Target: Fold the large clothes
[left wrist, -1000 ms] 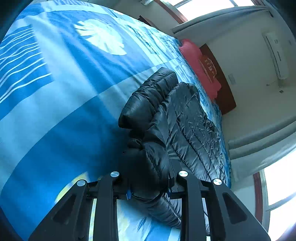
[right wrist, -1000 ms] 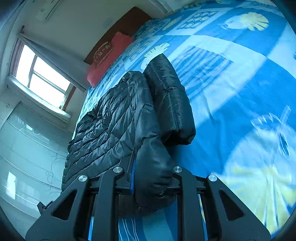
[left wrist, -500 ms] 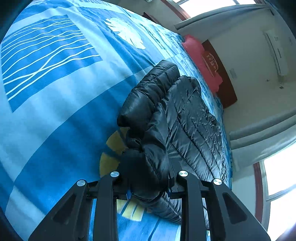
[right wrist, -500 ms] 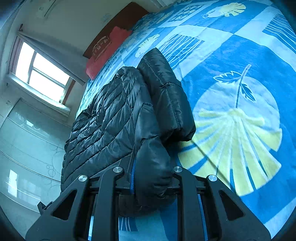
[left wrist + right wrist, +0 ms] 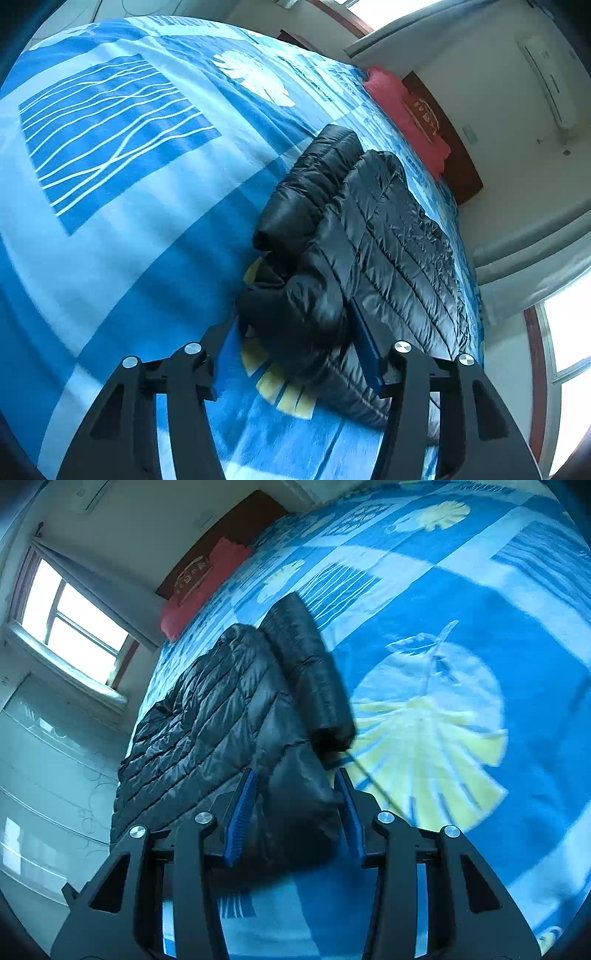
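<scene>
- Our left gripper (image 5: 299, 343): jaws spread wide, blue pads either side of the near corner of the black puffer jacket (image 5: 373, 236). There's a gap at the left pad, so no clamp on the fabric.
- Our right gripper (image 5: 295, 805): jaws also parted, with a bunched jacket (image 5: 207, 709) fold between the pads. Some blur here; the fabric looks loose rather than pinched.
- The jacket lies on the blue patterned bedspread (image 5: 122, 177), running from the grippers toward the far end of the bed.
- A sleeve (image 5: 314, 679) is folded in along one long edge, resting on top of the jacket body.
- A yellow leaf print (image 5: 428, 738) on the bedspread shows just beside the jacket's near end.
- Far end: red pillow (image 5: 402, 110) against a dark wooden headboard (image 5: 454, 155).
- Window (image 5: 70, 616) on the wall beyond the bed.
</scene>
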Motion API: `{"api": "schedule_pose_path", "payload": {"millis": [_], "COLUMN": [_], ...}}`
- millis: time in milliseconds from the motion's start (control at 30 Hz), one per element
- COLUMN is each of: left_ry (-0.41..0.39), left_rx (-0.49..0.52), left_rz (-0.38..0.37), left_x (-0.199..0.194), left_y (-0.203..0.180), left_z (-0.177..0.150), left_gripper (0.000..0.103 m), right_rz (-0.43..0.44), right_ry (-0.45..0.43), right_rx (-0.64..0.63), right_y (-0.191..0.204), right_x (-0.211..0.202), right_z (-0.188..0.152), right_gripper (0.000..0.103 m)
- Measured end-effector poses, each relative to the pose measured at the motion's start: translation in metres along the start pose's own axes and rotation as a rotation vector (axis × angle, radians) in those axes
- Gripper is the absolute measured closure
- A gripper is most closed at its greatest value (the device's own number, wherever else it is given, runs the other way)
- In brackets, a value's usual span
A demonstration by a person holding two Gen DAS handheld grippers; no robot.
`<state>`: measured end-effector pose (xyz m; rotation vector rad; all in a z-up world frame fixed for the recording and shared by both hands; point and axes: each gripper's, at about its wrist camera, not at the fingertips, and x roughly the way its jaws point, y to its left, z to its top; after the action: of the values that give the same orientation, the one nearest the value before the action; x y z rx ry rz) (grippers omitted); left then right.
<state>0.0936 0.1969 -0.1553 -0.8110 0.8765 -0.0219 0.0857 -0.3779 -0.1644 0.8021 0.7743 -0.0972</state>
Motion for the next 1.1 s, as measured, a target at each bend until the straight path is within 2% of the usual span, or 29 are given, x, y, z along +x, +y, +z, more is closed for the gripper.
{"api": "schedule_pose_path", "payload": {"millis": [167, 267, 400, 633, 733, 800, 933, 1100], "left_ry": [0.012, -0.002, -0.031, -0.056, -0.036, -0.022, -0.023, -0.005], "left_rx": [-0.021, -0.023, -0.018, -0.008, 0.006, -0.005, -0.048, -0.040], "left_rz": [-0.017, 0.002, 0.018, -0.020, -0.042, -0.061, -0.074, -0.046], "left_x": [-0.012, -0.024, -0.038, -0.039, -0.026, -0.018, 0.001, 0.031], "left_y": [0.011, 0.018, 0.023, 0.007, -0.008, -0.013, -0.018, -0.019], "left_z": [-0.004, -0.003, 0.003, 0.024, 0.034, 0.040, 0.055, 0.076], "left_gripper": [0.044, 0.044, 0.044, 0.043, 0.043, 0.043, 0.042, 0.038], "right_rz": [-0.097, -0.157, -0.122, 0.034, 0.093, 0.137, 0.137, 0.078], "right_ry": [-0.046, -0.089, -0.096, 0.030, 0.091, 0.124, 0.157, 0.240], "right_rx": [-0.034, -0.085, -0.163, -0.336, -0.382, -0.390, -0.418, -0.407], "right_y": [-0.004, 0.007, 0.038, 0.128, 0.167, 0.190, 0.212, 0.207], "right_x": [-0.032, -0.048, -0.051, 0.005, 0.038, 0.062, 0.097, 0.142], "right_z": [0.000, -0.001, -0.006, -0.025, -0.030, -0.031, -0.037, -0.048], "right_gripper": [0.056, 0.056, 0.056, 0.059, 0.068, 0.069, 0.070, 0.070]}}
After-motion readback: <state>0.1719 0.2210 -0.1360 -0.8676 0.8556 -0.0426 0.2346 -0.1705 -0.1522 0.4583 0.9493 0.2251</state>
